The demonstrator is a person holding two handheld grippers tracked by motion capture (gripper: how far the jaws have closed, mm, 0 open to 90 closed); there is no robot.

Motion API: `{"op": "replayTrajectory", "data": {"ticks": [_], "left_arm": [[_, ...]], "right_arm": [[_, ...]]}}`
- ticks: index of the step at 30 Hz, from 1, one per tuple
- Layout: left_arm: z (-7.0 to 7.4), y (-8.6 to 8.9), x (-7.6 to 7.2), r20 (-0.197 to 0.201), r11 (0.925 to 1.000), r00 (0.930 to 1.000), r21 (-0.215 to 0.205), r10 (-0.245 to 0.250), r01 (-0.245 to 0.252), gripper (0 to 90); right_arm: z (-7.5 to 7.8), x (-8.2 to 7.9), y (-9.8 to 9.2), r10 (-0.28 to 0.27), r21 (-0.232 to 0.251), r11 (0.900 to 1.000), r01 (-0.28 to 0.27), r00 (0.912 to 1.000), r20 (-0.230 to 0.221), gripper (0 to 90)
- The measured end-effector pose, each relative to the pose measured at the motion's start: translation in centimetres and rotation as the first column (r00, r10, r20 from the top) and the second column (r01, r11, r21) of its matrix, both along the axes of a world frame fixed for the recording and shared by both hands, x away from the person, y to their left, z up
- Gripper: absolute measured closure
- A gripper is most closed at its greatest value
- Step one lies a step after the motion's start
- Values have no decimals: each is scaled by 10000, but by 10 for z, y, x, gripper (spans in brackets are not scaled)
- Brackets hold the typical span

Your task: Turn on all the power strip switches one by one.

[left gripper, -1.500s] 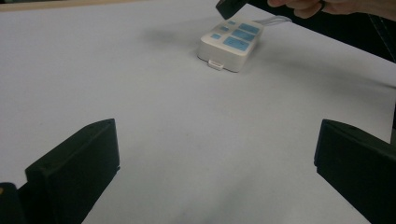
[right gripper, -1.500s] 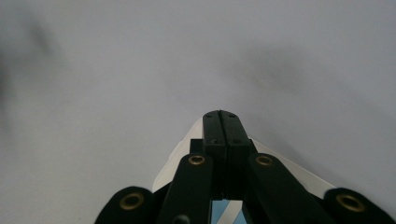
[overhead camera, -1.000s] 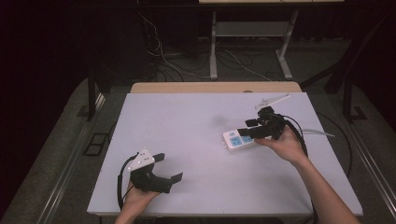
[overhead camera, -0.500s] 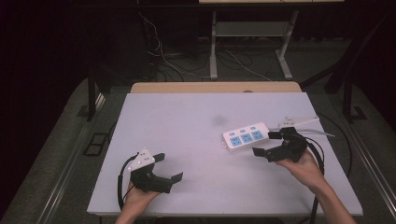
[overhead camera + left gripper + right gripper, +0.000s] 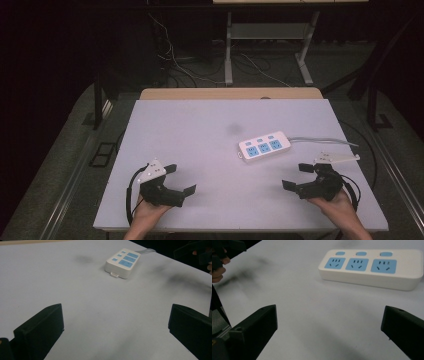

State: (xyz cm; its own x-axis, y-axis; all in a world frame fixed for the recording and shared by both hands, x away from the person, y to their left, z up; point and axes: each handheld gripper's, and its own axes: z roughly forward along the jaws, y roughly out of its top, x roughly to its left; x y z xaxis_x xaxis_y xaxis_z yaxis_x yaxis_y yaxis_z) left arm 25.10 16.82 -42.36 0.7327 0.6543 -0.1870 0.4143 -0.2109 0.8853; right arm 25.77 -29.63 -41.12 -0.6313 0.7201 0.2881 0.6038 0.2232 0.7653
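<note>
White and blue power strip [image 5: 264, 146] now lies alone right of centre, released as the right gripper [image 5: 300, 176] pulls back lower right, jaws spread, left gripper [image 5: 180, 178] likewise gaping lower left.

I'm working in what looks like a lab or test studio: black curtains [image 5: 60, 45] close off the back, and loose cables [image 5: 175, 62] trail over grey carpet [image 5: 60, 165]. Beyond the white table's [image 5: 200, 130] far edge stands a metal frame [image 5: 265, 35].
</note>
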Motion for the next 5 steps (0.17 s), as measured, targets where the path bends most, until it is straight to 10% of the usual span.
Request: {"op": "replayTrajectory", "data": {"ticks": [5], "left_arm": [[0,0,1,-22,10000,10000,49,6,-6,0]], "right_arm": [[-4,-9,-4,-163,57,9999,163,9998,62,6]]}}
